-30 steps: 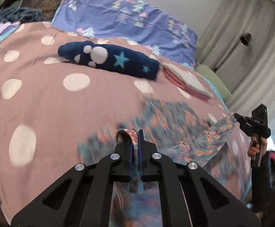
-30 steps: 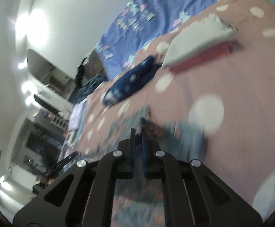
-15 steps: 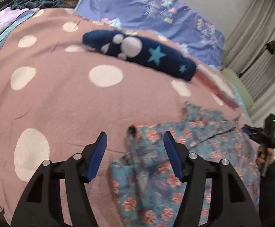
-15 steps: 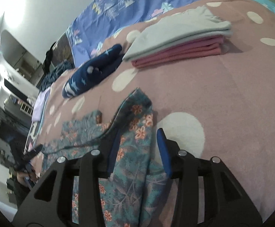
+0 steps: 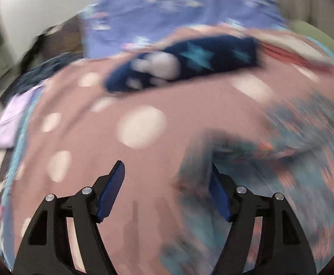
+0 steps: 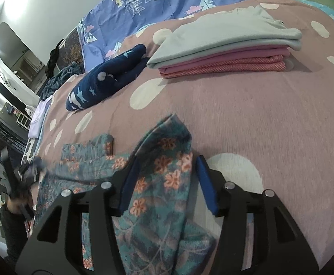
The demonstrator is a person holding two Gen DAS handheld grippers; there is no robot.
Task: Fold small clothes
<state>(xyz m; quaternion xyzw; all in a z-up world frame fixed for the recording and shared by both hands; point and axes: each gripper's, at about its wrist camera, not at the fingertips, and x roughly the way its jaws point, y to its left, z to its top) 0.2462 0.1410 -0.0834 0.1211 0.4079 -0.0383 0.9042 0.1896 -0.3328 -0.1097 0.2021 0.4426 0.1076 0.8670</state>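
A teal floral garment [image 6: 157, 174] lies spread on the pink dotted bedspread [image 6: 247, 119]. My right gripper [image 6: 168, 171] is open, its jaws astride the garment's near edge, gripping nothing. In the blurred left wrist view my left gripper [image 5: 167, 178] is open and empty over the bedspread [image 5: 98, 160], with the floral garment [image 5: 293, 160] to its right. The left gripper [image 6: 29, 171] also shows at the far left of the right wrist view, beside the garment's other end.
A folded stack of grey and pink clothes [image 6: 226, 50] lies at the back right. A rolled navy garment with stars [image 6: 107, 80] [image 5: 190, 66] lies beside it. A blue patterned pillow [image 6: 167, 6] and a dark pile [image 6: 59, 78] sit behind.
Both grippers were shut on the floral garment one second ago, then opened and let it drop flat. The left gripper is now swinging fast to the left, away from the garment.
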